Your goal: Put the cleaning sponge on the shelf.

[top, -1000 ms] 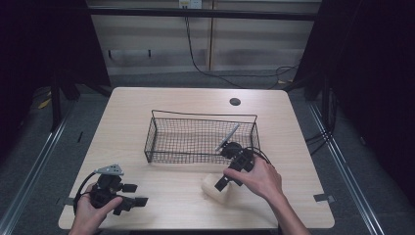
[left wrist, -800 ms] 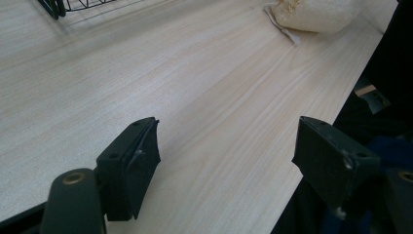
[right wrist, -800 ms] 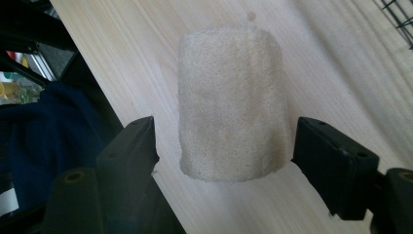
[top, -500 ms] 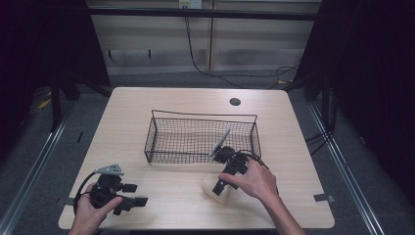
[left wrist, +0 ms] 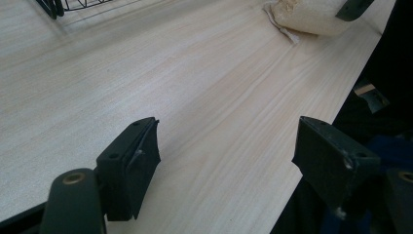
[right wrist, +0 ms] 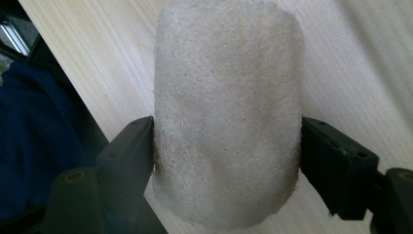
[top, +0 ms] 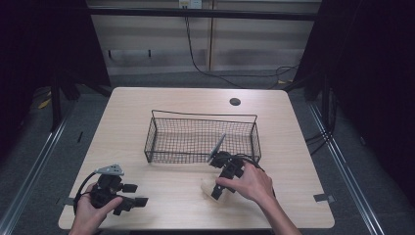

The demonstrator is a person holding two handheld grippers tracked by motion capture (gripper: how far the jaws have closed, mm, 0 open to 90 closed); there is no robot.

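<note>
The right gripper (right wrist: 226,146) is pinching a fuzzy cream-coloured roll (right wrist: 226,112), one black jaw pressing into each side of it. In the high view that gripper (top: 219,190) is sitting near the front edge of the table (top: 161,103), with the roll (top: 209,187) lying on the wood just in front of the wire basket (top: 201,139) but not touching it. Over on the other side, the left gripper (left wrist: 229,156) is resting low over bare tabletop with its jaws spread wide and nothing between them, well apart from the roll (left wrist: 304,14), which is peeking in at the far edge of its view.
</note>
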